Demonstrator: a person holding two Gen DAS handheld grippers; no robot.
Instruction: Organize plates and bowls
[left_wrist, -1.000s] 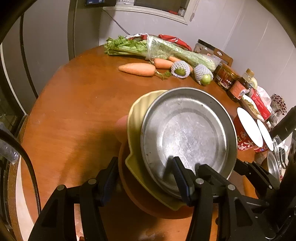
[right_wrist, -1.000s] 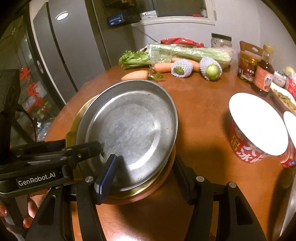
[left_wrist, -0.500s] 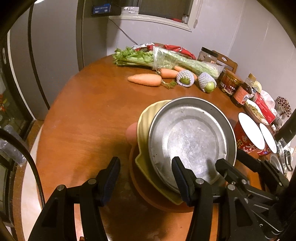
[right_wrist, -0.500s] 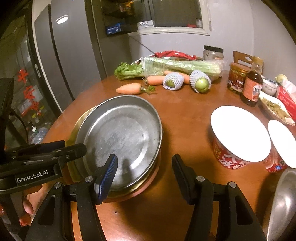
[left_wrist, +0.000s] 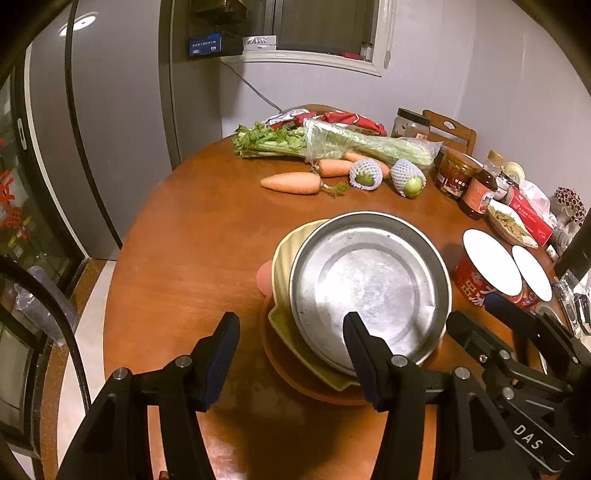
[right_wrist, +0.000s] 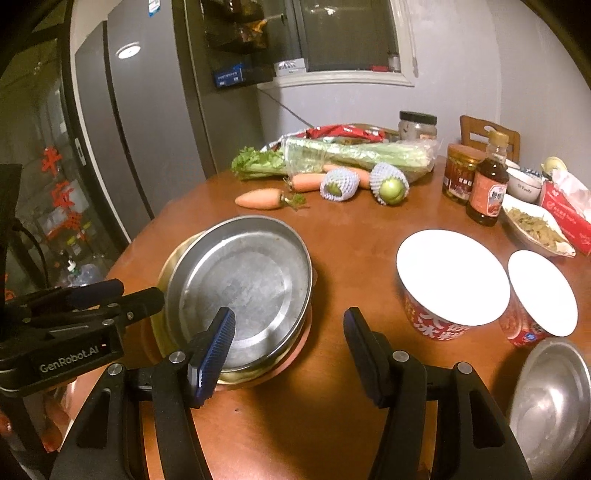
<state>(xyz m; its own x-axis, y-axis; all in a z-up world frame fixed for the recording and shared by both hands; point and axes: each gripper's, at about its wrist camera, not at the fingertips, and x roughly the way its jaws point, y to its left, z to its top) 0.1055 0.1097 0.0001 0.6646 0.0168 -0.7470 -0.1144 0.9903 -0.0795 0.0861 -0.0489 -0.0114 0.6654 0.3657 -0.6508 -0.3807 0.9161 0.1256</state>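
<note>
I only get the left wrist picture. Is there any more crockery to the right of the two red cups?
Observer: Yes. A steel bowl sits on the table, nearer than the red cups.
Visitor: Is the right tool holding anything?
Observer: No. The right tool is open, with nothing between its fingers.
Visitor: Any writing on the left tool?
Observer: The left tool reads GenRobot.AI on its side.

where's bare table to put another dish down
Bare wood lies left of the stacked plates, out to the table edge, and between the stack and the carrots. A narrower gap separates the stack from the noodle cups. The right edge is crowded with jars and packets.
</note>
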